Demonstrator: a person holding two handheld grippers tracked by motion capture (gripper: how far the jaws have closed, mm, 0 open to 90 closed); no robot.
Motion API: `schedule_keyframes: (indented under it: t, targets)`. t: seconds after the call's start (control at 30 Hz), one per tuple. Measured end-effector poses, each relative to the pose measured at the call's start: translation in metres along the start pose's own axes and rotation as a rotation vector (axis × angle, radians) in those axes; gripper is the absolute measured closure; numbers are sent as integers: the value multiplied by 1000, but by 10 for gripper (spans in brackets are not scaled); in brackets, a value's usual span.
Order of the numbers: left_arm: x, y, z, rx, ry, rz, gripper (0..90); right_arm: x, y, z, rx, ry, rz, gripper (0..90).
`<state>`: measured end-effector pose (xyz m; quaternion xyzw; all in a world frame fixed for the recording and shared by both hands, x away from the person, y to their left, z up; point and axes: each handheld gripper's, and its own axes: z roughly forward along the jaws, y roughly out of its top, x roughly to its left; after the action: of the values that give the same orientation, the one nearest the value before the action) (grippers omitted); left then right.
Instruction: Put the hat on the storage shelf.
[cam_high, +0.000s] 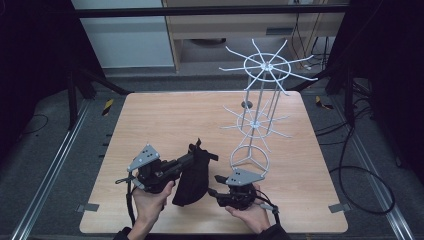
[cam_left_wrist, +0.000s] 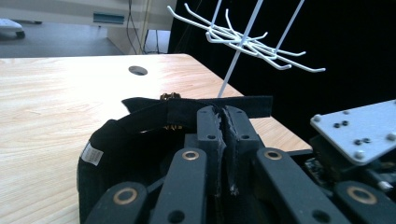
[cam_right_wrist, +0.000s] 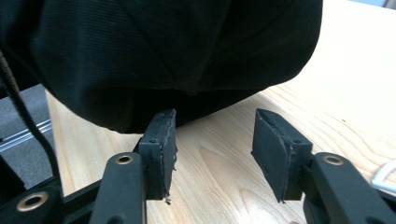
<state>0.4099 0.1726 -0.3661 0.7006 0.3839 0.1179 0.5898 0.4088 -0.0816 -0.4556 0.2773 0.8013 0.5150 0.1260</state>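
Note:
A black cap (cam_high: 193, 176) lies at the table's near middle, tipped up on its side. My left gripper (cam_high: 192, 155) is shut on the cap's back strap (cam_left_wrist: 187, 106), pinching it between its fingertips; in the left gripper view, my left gripper (cam_left_wrist: 223, 113) has its jaws pressed together on the cap (cam_left_wrist: 116, 149), whose white inner label shows. My right gripper (cam_high: 215, 186) stands open just right of the cap. In the right gripper view, my right gripper (cam_right_wrist: 212, 126) has bare wood between its jaws and the cap's (cam_right_wrist: 177, 46) black fabric close ahead, untouched.
A white wire display rack (cam_high: 256, 120) with two tiers of hooks stands right of centre, its ring base (cam_high: 249, 160) close behind my right gripper; its hooks (cam_left_wrist: 243, 37) show high up. The wooden table (cam_high: 165, 115) has a small round hole (cam_high: 246, 104) near the rack.

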Motion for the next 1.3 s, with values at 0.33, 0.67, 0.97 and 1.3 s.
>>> schedule_keyframes:
  t: [0.33, 0.67, 0.97, 1.3]
  targets:
    - [11, -4, 3, 12, 63, 3, 852, 4, 8, -13, -68, 79, 15, 474]
    - [-5, -6, 9, 7, 13, 29, 852, 8, 8, 3, -64, 137, 50, 455]
    - [-3, -4, 3, -14, 0, 25, 852, 9, 14, -9, -69, 92, 8, 871]
    - [15, -23, -18, 44, 110, 85, 851, 23, 35, -1, 51, 14, -124, 870]
